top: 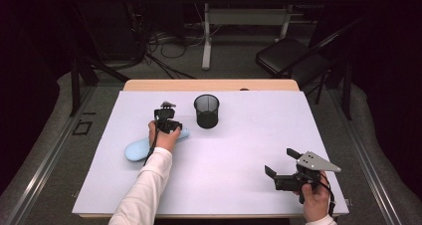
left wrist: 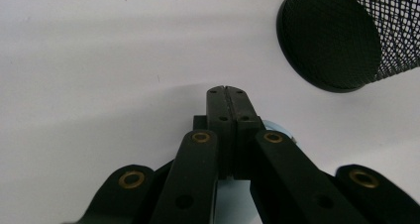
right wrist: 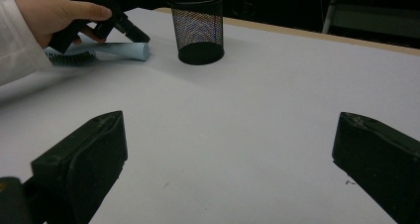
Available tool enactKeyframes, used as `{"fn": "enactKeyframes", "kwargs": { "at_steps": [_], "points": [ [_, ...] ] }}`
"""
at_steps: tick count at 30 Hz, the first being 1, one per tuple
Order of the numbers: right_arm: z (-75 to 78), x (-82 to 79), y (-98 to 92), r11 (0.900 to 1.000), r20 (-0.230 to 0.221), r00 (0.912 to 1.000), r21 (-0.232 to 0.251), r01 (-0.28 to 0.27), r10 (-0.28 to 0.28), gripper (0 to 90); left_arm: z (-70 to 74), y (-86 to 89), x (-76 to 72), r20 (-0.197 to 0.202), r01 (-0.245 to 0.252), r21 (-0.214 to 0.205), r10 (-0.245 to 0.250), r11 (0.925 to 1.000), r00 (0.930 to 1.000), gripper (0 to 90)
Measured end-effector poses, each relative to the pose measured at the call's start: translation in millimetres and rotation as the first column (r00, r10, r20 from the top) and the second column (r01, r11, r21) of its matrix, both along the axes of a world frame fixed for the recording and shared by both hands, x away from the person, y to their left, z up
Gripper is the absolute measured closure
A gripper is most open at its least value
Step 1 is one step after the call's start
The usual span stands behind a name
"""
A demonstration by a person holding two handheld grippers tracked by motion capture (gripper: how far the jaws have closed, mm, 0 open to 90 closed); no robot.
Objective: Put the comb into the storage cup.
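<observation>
Pale blue, the hairbrush lies flat on the white table, left of the black mesh cup, its handle end pointing toward the cup. The left hand, in a white sleeve, reaches forward over the brush and tips the left gripper down above the handle, jaws pressed together with nothing visibly between them. The right hand rests at the near right corner, well apart; the right gripper lies level, pointing left, jaws wide apart.
</observation>
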State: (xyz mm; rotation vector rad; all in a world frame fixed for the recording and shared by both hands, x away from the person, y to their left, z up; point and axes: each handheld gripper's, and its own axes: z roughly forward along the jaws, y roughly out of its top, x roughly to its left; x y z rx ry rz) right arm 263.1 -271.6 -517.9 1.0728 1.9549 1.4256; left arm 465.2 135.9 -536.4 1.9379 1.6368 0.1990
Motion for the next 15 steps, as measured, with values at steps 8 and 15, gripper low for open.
{"fn": "enactKeyframes", "kwargs": {
  "at_steps": [8,15],
  "points": [
    [-0.5,-0.2,0.6,1.0000,-0.004,1.0000,-0.010,-0.002,0.002,0.3,0.4,-2.0,-3.5,-0.015,0.030,-0.001,-0.030,0.9995,0.9994,90.0],
    [0.0,-3.5,-2.2,1.0000,-0.001,1.0000,0.001,0.010,-0.010,0.3,-0.1,-5.3,-9.3,-0.018,0.056,0.010,-0.056,0.9984,0.9983,90.0]
  ]
}}
